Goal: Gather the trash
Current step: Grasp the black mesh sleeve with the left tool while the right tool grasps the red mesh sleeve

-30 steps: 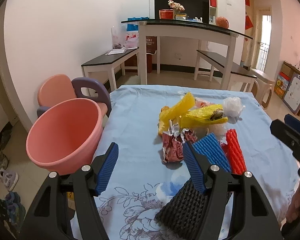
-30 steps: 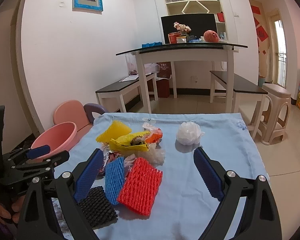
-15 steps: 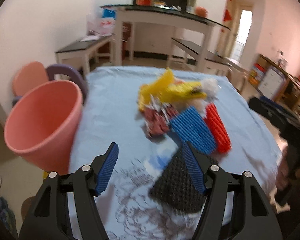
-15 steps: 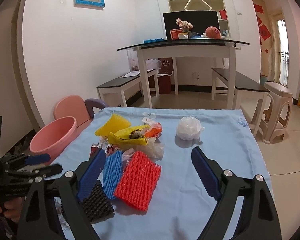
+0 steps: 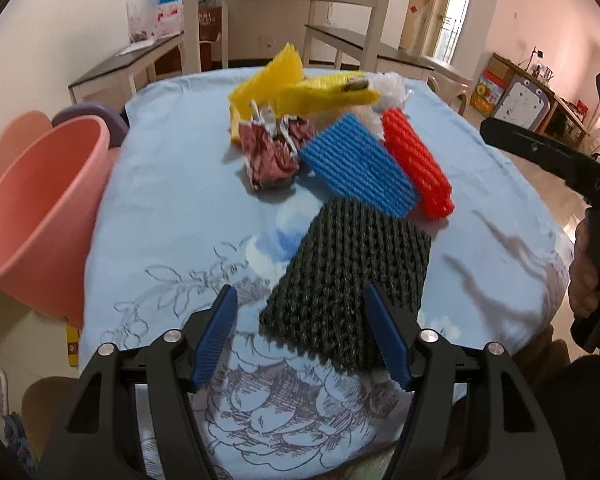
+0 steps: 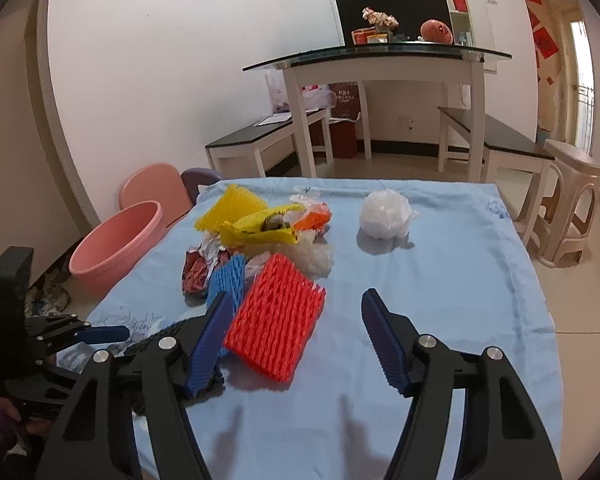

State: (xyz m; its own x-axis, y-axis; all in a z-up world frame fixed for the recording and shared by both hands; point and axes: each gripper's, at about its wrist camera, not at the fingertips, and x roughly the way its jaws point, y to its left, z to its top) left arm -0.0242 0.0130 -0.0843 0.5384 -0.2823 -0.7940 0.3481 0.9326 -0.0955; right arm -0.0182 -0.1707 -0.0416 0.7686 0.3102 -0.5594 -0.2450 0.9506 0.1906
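Note:
A heap of trash lies on the blue tablecloth [image 5: 172,200]: a black foam net [image 5: 348,272], a blue foam net [image 5: 356,168], a red foam net [image 6: 276,316], a crumpled red wrapper [image 5: 272,156] and yellow wrappers [image 5: 320,94]. My left gripper [image 5: 300,300] tilts down over the black net's near end. Its jaws are closing with the net between them, and the left pad is still apart from it. My right gripper [image 6: 296,304] hovers over the red net, jaws closing, pads not pressing it. A white plastic ball [image 6: 384,216] lies apart, far right.
A pink bin [image 5: 40,208] stands off the table's left edge, with pink and purple chair backs [image 6: 156,184] behind it. A beige stool [image 6: 568,208] is to the right. Benches and a tall glass-topped table [image 6: 380,60] stand at the back wall.
My left gripper sank and tipped down onto the black net, whose near end now lies between narrower jaws. The right gripper's jaws narrowed around the red net with little travel.

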